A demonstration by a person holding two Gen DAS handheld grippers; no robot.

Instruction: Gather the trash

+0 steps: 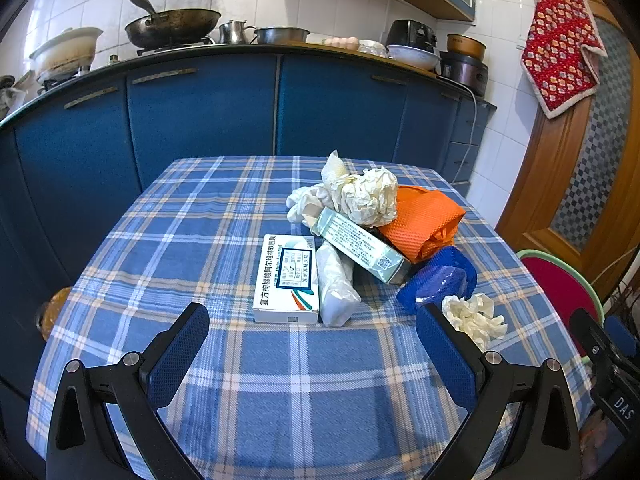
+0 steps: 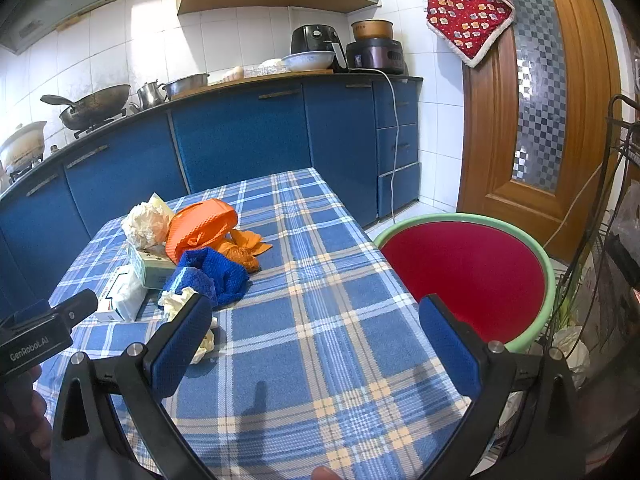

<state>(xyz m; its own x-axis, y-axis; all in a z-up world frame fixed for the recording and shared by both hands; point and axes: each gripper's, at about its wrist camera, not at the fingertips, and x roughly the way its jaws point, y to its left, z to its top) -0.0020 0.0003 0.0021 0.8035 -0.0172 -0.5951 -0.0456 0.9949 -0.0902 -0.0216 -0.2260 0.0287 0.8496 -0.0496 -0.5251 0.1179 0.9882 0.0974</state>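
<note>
A heap of trash lies on the blue plaid table: a white medicine box, a pale green box, crumpled white tissues, a rolled white wrapper, an orange cloth and a blue cloth. A loose crumpled tissue lies nearest. My left gripper is open, just short of the white box. My right gripper is open over bare tablecloth, its left finger beside that loose tissue. The red bin with a green rim stands off the table's right edge.
Blue kitchen cabinets run behind the table, with a wok, pots and appliances on the counter. A wooden door with a red cloth hung on it is at the right. A wire rack stands by the bin.
</note>
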